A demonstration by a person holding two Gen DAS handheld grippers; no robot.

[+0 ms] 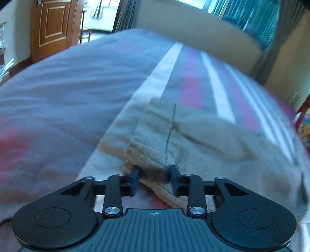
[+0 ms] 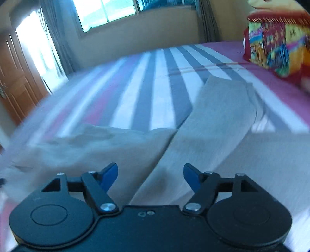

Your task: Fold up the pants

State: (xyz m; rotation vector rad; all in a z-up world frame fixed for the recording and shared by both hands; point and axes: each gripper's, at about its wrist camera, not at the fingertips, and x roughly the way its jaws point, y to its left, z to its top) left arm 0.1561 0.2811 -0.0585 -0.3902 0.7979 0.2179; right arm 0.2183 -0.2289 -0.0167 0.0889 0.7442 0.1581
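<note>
Fingers on your left gripper straddle the pants hem unclamped; right gripper gapes empty. Soft, floppy fabric, so pinch the thick hem.

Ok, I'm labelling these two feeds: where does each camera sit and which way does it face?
Left wrist: on the left gripper, looking down along its fingers at the pants edge between the jaws; wooden door behind.
Right wrist: on the right gripper, jaws open, over a pants leg; window ahead.
Shared: the pants and the striped bed. No hand shows.
</note>
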